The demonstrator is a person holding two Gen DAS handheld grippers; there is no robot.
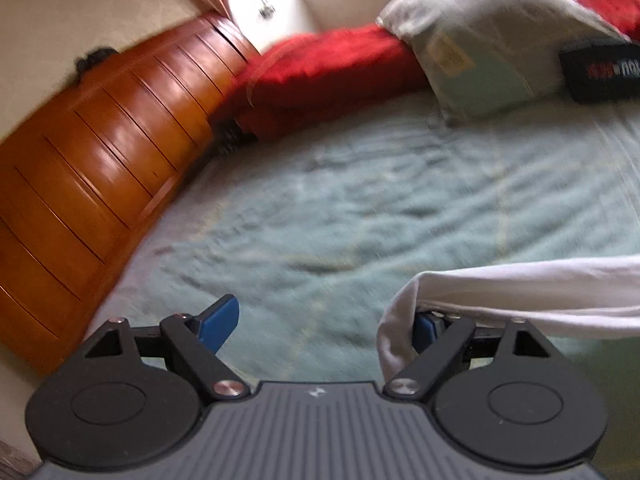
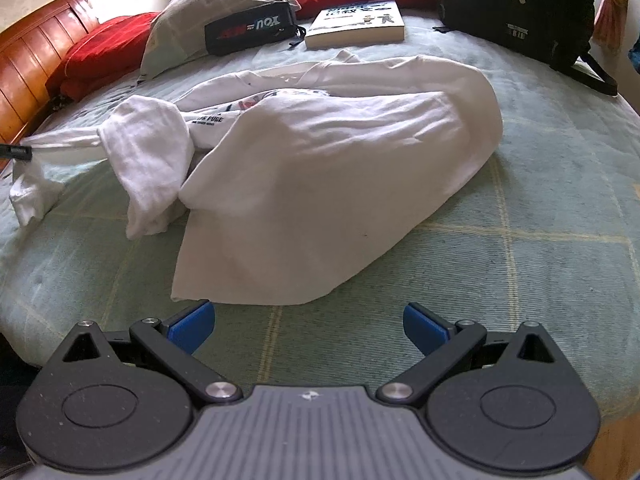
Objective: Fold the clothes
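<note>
1. The left gripper (image 1: 324, 326) has its two blue-padded jaws wide apart. A white cotton sleeve (image 1: 520, 296) drapes over its right-hand finger and runs off to the right edge of the left wrist view; nothing is pinched between the pads.
2. The right gripper (image 2: 308, 326) also has its jaws wide apart and empty, just short of the near hem of the garment.
3. One white long-sleeved cotton shirt (image 2: 332, 152) lies rumpled on the pale green checked bed cover (image 2: 520, 248). Its body is doubled over; its long axis runs from the near hem up and away toward the pillows. One sleeve stretches out to the left; a bunched fold of cloth sits at the shirt's left side.
4. Dark print on the shirt reads partly "PURE"; the rest is hidden by folds.
5. Farther back: one grey pillow (image 2: 212, 8), two red cushions (image 2: 100, 52), one black pouch lettered "NOX" (image 2: 250, 28), one paperback book (image 2: 356, 24) with print too small to read, one black backpack (image 2: 516, 4).
6. A slatted orange wooden headboard (image 1: 92, 152) borders the bed.
</note>
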